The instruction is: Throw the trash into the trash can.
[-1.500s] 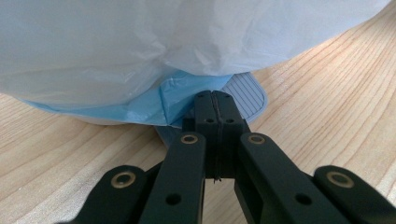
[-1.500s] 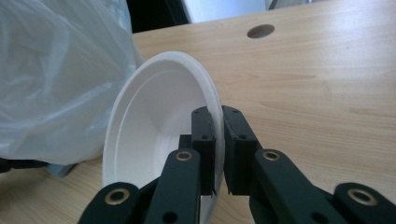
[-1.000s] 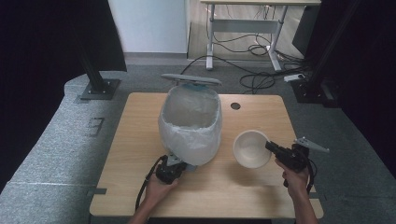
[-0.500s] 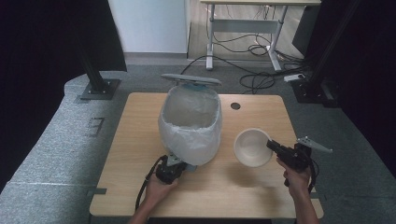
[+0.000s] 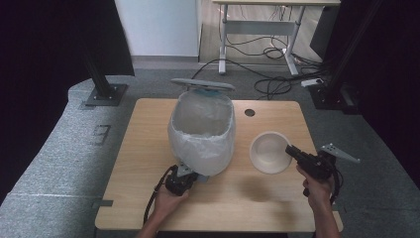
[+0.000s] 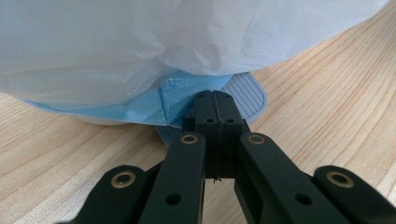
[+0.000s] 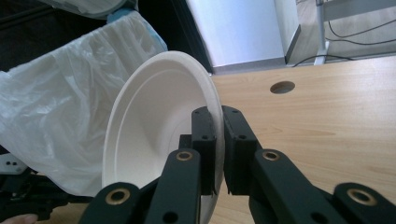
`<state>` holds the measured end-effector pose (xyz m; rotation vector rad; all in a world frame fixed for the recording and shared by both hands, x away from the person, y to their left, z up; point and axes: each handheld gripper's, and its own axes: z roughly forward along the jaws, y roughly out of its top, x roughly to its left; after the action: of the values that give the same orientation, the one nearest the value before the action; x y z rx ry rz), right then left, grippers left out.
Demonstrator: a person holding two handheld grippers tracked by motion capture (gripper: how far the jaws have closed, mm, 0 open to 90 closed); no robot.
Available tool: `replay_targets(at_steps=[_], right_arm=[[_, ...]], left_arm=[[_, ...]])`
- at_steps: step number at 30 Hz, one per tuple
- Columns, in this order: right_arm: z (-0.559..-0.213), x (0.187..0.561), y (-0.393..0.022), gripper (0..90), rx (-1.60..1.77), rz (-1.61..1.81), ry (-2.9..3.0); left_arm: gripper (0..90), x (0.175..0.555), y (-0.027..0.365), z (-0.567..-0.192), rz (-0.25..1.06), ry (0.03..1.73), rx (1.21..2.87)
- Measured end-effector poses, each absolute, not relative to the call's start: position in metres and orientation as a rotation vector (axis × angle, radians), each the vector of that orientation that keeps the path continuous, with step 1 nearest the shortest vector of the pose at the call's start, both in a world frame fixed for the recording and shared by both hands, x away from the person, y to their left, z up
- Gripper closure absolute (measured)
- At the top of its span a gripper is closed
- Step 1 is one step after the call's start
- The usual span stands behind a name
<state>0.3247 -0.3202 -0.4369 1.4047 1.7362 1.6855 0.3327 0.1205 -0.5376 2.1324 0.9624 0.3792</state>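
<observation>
A bin lined with a white plastic bag [image 5: 200, 129] stands on the wooden table [image 5: 143, 144], its grey lid [image 5: 203, 84] raised at the back. My left gripper [image 5: 194, 176] is shut at the bin's near base. In the left gripper view the joined tips of that gripper [image 6: 213, 95] rest on the ribbed grey pedal [image 6: 245, 93], with nothing between them. To the bin's right, my right gripper [image 5: 289, 148] is shut on the rim of a white bowl [image 5: 267, 151]. The bowl [image 7: 154, 126] is tilted on edge in the right gripper [image 7: 217, 112], its hollow facing the bag [image 7: 56, 116].
A round cable hole [image 5: 249, 112] sits in the table behind the bowl. Bare wood lies left of the bin and along the front edge. Black stands [image 5: 101, 84] and a desk with cables [image 5: 267, 59] stand beyond the table.
The bowl in my right gripper has shifted only very slightly. The left gripper, the bin and its raised lid are as they were.
</observation>
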Motion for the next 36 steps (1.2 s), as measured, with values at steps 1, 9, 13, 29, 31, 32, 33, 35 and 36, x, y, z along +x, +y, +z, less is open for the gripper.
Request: replay_targets(at_steps=[1, 9, 13, 29, 31, 32, 33, 35, 36], right_arm=[[-0.436, 0.324, -0.32, 84.1, 1.401, 1.689, 1.734], [-0.426, 0.321, -0.32, 84.1, 1.369, 1.731, 1.706], [-0.421, 0.319, -0.319, 84.1, 1.353, 1.755, 1.689], [-0.404, 0.318, -0.31, 84.1, 1.294, 1.794, 1.677], [-0.402, 0.318, -0.308, 84.1, 1.286, 1.8, 1.677], [-0.401, 0.318, -0.307, 84.1, 1.284, 1.802, 1.676], [-0.401, 0.319, -0.307, 84.1, 1.282, 1.804, 1.677], [-0.399, 0.32, -0.305, 84.1, 1.28, 1.809, 1.678], [-0.399, 0.32, -0.305, 84.1, 1.278, 1.809, 1.68]], left_arm=[[90.0, 0.333, 0.121, -0.538, 0.378, 0.963, 2.132], [90.0, 0.333, 0.121, -0.538, 0.377, 0.962, 2.131], [90.0, 0.333, 0.121, -0.538, 0.379, 0.962, 2.131], [90.0, 0.333, 0.121, -0.538, 0.376, 0.96, 2.13], [90.0, 0.333, 0.121, -0.538, 0.376, 0.959, 2.129], [90.0, 0.333, 0.121, -0.538, 0.375, 0.959, 2.129], [90.0, 0.333, 0.121, -0.538, 0.375, 0.96, 2.128], [90.0, 0.333, 0.121, -0.538, 0.374, 0.959, 2.128], [90.0, 0.333, 0.121, -0.538, 0.374, 0.96, 2.126]])
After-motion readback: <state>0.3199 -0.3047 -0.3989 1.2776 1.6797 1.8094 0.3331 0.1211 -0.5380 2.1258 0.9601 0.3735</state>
